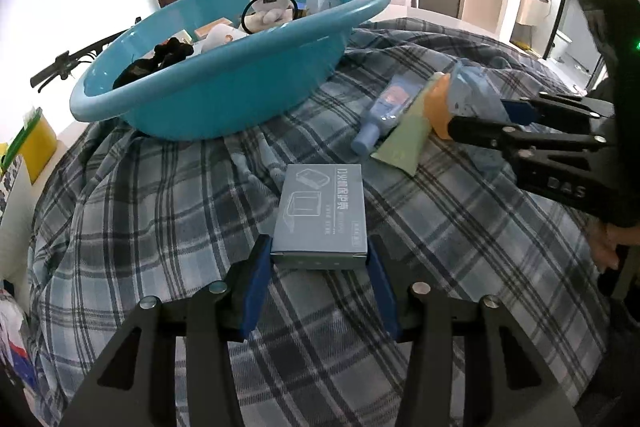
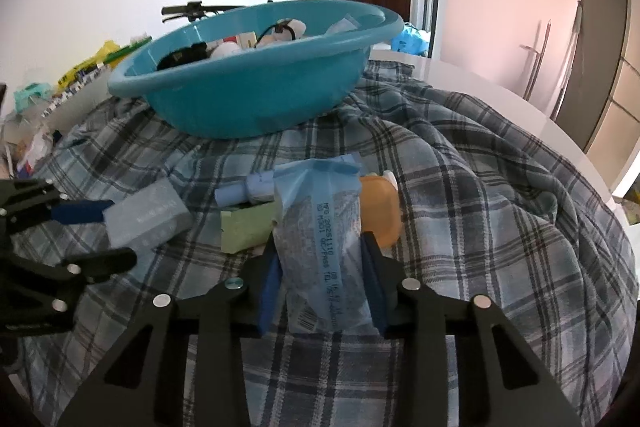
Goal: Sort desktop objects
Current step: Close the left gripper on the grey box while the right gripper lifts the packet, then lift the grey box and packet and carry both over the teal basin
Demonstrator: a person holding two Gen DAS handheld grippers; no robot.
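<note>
Both grippers are being shown engaged above the plaid cloth (image 1: 168, 227). The grey box (image 1: 320, 215) is being pinched at its near end between the pads of the left gripper (image 1: 319, 255), most of its length projecting ahead of the fingers. The blue packet (image 2: 320, 239) is being squeezed between the pads of the right gripper (image 2: 322, 259), with the orange container (image 2: 380, 207) touching its far right side and the green tube (image 2: 246, 227) and small bottle (image 2: 240, 193) lying just left of it. The teal basin (image 1: 224, 99), already partly filled, is standing well ahead of both tools. Two risks are being judged: the box pivoting downward out of its shallow end grip, and the soft packet slipping or dragging its neighbours along.
</note>
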